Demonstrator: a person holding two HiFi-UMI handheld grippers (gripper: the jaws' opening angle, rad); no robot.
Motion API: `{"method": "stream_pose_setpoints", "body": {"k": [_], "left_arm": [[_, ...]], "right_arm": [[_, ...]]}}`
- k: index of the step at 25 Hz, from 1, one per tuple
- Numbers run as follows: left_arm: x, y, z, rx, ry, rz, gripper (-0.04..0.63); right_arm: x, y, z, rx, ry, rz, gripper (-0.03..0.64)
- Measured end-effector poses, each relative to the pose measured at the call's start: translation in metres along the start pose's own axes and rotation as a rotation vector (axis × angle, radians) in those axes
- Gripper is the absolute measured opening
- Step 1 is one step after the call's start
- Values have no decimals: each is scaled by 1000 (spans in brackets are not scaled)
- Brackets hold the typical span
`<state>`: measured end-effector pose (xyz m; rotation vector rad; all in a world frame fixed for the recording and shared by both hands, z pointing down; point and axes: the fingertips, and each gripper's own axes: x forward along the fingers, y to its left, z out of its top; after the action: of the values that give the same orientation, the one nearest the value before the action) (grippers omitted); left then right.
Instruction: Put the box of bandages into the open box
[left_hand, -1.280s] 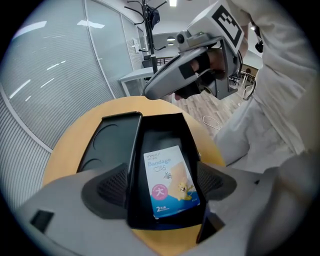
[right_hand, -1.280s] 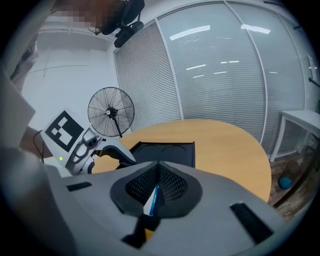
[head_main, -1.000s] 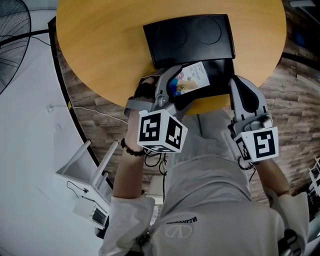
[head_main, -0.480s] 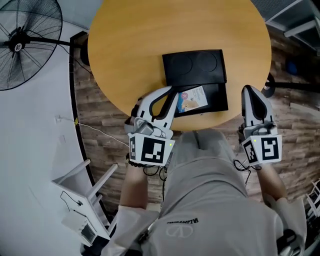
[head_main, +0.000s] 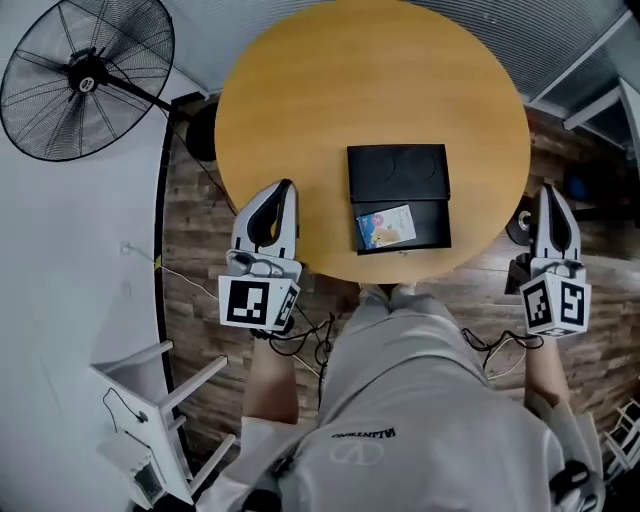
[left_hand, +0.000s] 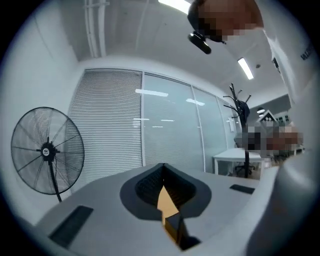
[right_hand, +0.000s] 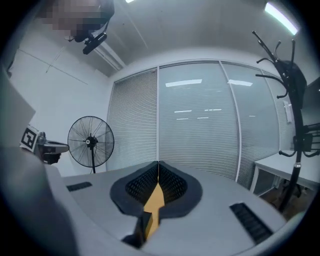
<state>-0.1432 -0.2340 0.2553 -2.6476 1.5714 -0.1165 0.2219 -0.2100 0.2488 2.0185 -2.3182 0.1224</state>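
Box of bandages (head_main: 385, 226) — lying flat, printed face up, in the near tray of the open box (head_main: 436, 226), with the lid folded back on the round table (head_main: 300, 100). Judging from that, placing step looking done.

Standing at far left, well apart from the work: a floor fan (head_main: 85, 80). Hovering over the table's near-left edge: the left gripper (head_main: 285, 186), having just been closing its jaws, now meeting tip to tip with nothing between them. Sitting between the two grippers, touching neither: the open box with the bandages inside. Hanging just off the table's right edge, over the wooden floor (head_main: 200, 200): the right gripper (head_main: 553, 190), jaws likewise pressed together and empty.

Calling for little next — probably only keeping both grippers clear of the box, avoiding any nudge to it or the lid.
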Motion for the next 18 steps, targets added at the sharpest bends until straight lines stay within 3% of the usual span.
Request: {"method": "stream_pose_setpoints", "body": {"k": [3, 10, 13, 18], "left_arm": [[-20, 21, 15, -63, -68, 70, 8], [-40, 38, 29, -128, -160, 127, 8], [-44, 46, 32, -166, -182, 148, 8], [-44, 49, 32, -161, -180, 151, 8]], "right_arm": [[-9, -10, 13, 9, -22, -27, 17], [-19, -13, 22, 43, -44, -48, 17], [-23, -16, 25, 43, -45, -61, 15], [-24, -17, 21, 33, -28, -70, 15]]}}
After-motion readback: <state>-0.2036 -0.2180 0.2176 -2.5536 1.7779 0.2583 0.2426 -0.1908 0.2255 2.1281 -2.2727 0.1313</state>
